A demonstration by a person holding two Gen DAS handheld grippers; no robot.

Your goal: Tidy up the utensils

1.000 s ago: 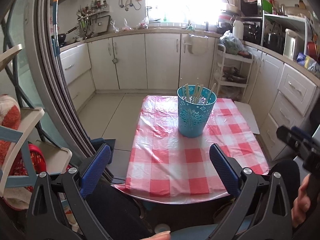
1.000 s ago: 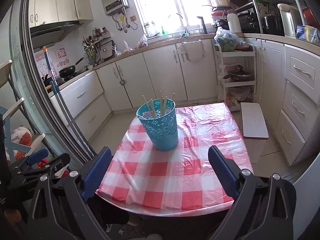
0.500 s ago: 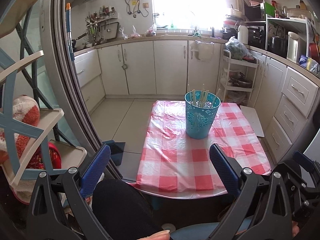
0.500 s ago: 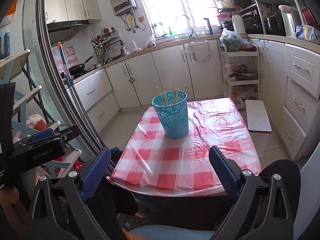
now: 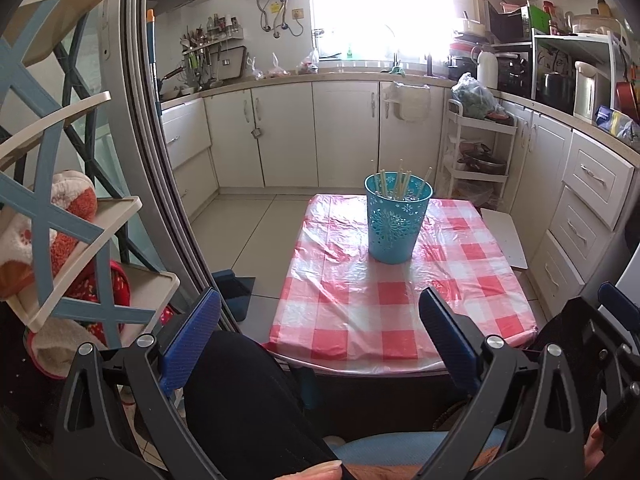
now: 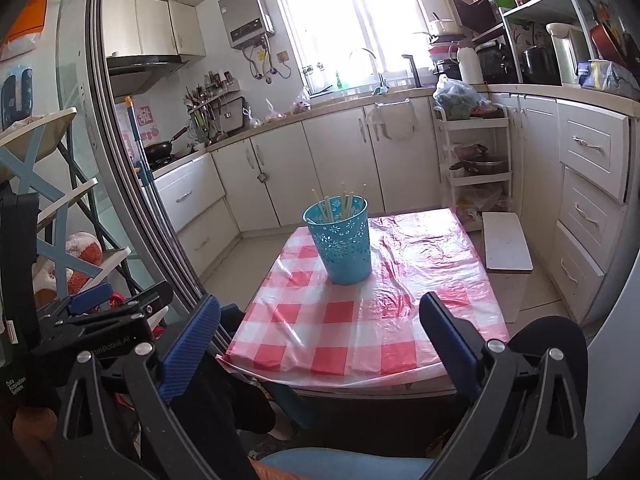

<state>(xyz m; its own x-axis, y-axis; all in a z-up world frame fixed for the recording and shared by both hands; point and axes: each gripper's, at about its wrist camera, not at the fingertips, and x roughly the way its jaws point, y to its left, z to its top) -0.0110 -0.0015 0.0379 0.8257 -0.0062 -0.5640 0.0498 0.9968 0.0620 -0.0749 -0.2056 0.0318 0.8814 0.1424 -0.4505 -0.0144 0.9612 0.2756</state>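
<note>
The left gripper (image 5: 320, 336) is being held wide apart, with nothing being grasped between its blue pads (image 5: 192, 340), and it is being kept low, short of the near edge of a small table (image 5: 360, 364) that is being covered by a red-and-white checked cloth (image 5: 400, 304). Ahead of this gripper, past the near half of the cloth and slightly toward its right finger, a turquoise perforated holder (image 5: 396, 224) is being shown standing upright on the cloth, and pale chopsticks (image 5: 400, 182) are being held inside it, their upper ends leaning outward above the rim. A dark-clothed leg (image 5: 248, 404) of the person is being seen below and between the left gripper's fingers. The right gripper (image 6: 320, 336) is likewise being held spread wide and empty, its blue pads (image 6: 190, 340) being kept well apart, and it too is being held back from the table's near edge. From this gripper the same holder (image 6: 344, 240) is being seen ahead and a little toward its left finger, on the far half of the cloth (image 6: 360, 320), with the chopsticks (image 6: 340, 204) standing in it. To the left of the right gripper, the other tool's black body and blue fingertip (image 6: 88, 296) are being shown at about the same height. Beyond the table, white kitchen cabinets (image 6: 332, 168) and a bright window (image 6: 352, 20) are being seen.
</note>
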